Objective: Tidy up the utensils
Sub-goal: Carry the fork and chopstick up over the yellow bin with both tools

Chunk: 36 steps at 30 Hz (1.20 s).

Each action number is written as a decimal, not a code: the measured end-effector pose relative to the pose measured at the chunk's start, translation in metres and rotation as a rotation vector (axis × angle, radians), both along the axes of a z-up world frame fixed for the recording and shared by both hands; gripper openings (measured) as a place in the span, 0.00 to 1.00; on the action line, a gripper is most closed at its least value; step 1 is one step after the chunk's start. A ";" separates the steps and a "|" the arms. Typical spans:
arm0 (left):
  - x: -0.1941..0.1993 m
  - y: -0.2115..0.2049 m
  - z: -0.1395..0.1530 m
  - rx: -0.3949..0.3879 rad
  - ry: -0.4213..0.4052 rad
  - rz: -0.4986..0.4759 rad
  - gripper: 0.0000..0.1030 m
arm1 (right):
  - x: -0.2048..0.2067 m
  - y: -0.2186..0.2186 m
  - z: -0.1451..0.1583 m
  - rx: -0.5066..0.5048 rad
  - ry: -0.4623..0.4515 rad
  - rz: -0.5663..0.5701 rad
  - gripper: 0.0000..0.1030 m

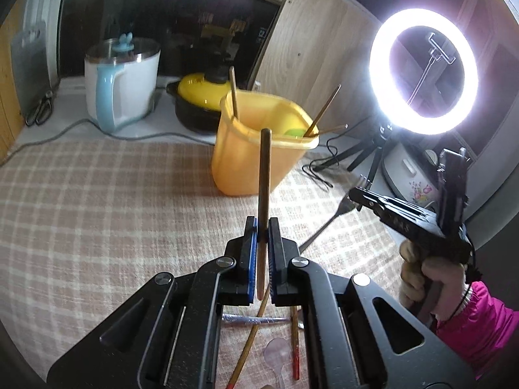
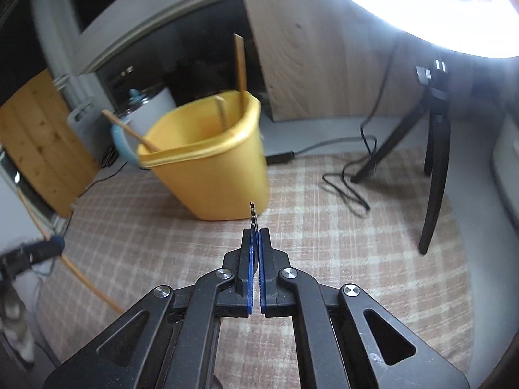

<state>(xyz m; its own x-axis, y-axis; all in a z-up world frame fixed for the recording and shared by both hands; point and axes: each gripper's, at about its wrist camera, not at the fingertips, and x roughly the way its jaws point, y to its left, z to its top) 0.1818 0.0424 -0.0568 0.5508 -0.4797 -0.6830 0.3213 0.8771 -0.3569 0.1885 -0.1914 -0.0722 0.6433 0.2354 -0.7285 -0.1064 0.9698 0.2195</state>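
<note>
A wooden chopstick [image 1: 264,175] stood upright at frame centre, clamped in your left gripper [image 1: 263,227], just before the yellow bin [image 1: 256,159] on the checked cloth [image 1: 97,210]. Your right gripper [image 2: 255,236] (centre of its own view) pinched a metal fork [image 1: 337,215], tines poking past the pads.

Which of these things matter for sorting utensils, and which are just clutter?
Job: orange plastic bin; wooden chopstick in left tongs; metal fork in right tongs; clear plastic spoon.

Clutter: white electric kettle; yellow-lidded black pot; ring light.
</note>
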 end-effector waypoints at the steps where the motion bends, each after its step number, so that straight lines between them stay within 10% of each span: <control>1: 0.000 -0.001 0.004 0.004 -0.011 0.002 0.04 | -0.005 0.001 0.006 -0.011 -0.012 0.010 0.02; 25: 0.084 -0.029 0.111 -0.035 -0.255 0.029 0.04 | 0.005 0.018 0.144 -0.128 -0.331 0.104 0.01; 36: 0.129 -0.038 0.083 0.033 -0.224 0.054 0.04 | 0.057 0.050 0.143 -0.267 -0.385 0.081 0.01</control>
<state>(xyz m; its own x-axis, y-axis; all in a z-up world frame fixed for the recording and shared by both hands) 0.3113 0.0048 0.0260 0.7146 -0.4245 -0.5560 0.3411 0.9054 -0.2528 0.2451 -0.1409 0.0710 0.8656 0.1331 -0.4827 -0.2089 0.9721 -0.1065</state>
